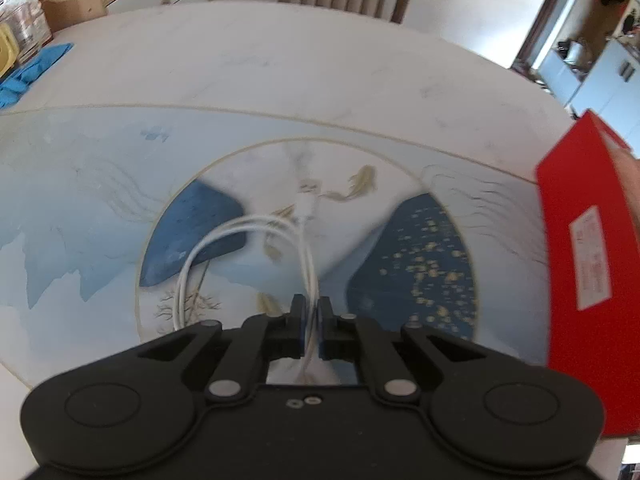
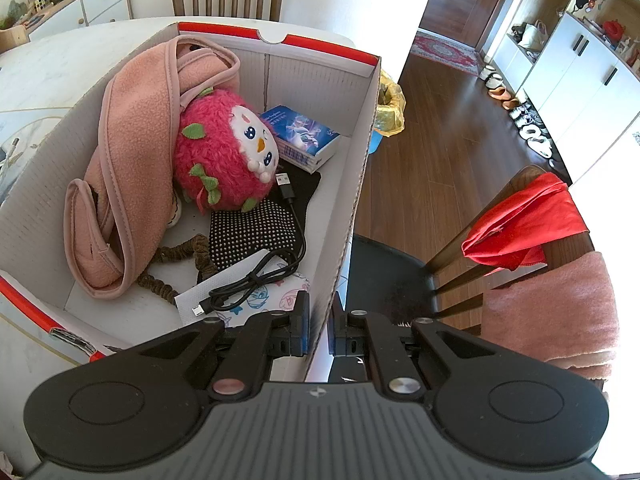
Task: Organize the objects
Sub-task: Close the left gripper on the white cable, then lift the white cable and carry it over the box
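While the left gripper [image 1: 311,322] has its fingers closed on a white cable [image 1: 240,236], the cable loops out in front of them over the painted mat [image 1: 80,208] on the bench [image 1: 280,60]. To the right of the mat stands a red box [image 1: 580,264]. The right gripper [image 2: 319,330] has its fingers clamped on the box wall. Inside the box lie a pink plush toy [image 2: 224,152], a pink cloth [image 2: 132,168] and a black cable [image 2: 260,276].
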A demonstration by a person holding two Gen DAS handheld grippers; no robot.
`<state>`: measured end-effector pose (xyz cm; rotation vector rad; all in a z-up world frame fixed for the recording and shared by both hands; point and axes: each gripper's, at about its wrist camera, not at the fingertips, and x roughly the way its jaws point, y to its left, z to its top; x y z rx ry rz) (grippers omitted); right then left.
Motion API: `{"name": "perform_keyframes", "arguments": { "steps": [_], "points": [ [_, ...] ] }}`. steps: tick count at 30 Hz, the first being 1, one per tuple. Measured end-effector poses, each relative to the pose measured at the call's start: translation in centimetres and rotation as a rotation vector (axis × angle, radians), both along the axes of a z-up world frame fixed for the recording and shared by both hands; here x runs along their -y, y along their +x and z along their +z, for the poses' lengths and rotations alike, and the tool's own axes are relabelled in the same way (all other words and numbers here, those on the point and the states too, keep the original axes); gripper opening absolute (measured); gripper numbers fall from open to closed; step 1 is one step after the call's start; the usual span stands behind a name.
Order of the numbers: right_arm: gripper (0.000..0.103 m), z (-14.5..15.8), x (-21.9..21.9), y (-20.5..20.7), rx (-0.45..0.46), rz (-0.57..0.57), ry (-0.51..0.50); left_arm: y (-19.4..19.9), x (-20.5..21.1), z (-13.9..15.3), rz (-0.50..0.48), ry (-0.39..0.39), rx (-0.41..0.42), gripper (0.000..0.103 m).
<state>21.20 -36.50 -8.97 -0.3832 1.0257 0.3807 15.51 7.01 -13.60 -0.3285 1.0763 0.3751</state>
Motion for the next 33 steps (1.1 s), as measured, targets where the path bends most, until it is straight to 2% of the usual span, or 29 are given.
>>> {"name": "perform_keyframes", "arguments": {
  "steps": [8, 20, 24, 27, 33],
  "points": [
    [0.008, 0.0, 0.0, 0.0, 0.006, -0.001, 0.004, -0.5, 1.7, 2.4, -0.055, -0.044, 0.076, 0.002],
    [0.008, 0.4, -0.1, -0.2, 0.013, -0.004, 0.011, -1.3, 6.6, 7.5, -0.164, -0.15, 0.26, 0.002],
    [0.008, 0.7, 0.1, -0.3, 0.017, -0.006, 0.021, -0.8, 8.4, 9.1, -0.231, -0.167, 0.298, 0.002],
    [0.008, 1.0, 0.2, -0.4, 0.021, -0.007, 0.027, -0.4, 10.3, 10.5, -0.307, -0.127, 0.322, 0.002],
    [0.008, 1.5, 0.5, -0.6, 0.028, -0.012, 0.042, 1.0, 14.1, 12.3, -0.439, -0.138, 0.362, 0.002]
  ]
}}
